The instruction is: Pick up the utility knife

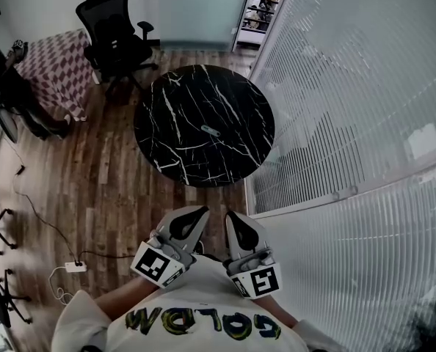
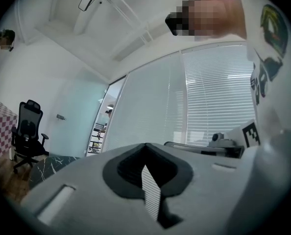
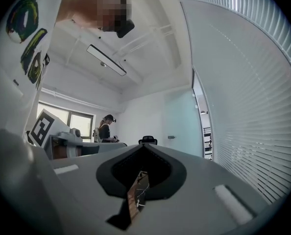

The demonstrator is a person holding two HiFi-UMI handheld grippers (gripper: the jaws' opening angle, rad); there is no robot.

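The utility knife (image 1: pixel 211 130), small, grey and slim, lies near the middle of a round black marble table (image 1: pixel 174 116) in the head view. Both grippers are held close to the person's chest, well short of the table's near edge. My left gripper (image 1: pixel 199 213) is shut with nothing in it; in the left gripper view (image 2: pixel 146 147) its jaws meet, leaving only a thin slit. My right gripper (image 1: pixel 231 216) beside it is shut and empty too, and its jaws (image 3: pixel 143 146) also meet. The knife does not appear in either gripper view.
A black office chair (image 1: pixel 115 35) stands behind the table, next to a checkered-cloth table (image 1: pixel 60 68). A glass wall with white blinds (image 1: pixel 350 123) runs along the right. A power strip (image 1: pixel 75 267) and cables lie on the wooden floor at left. Another person (image 3: pixel 106 128) stands far off.
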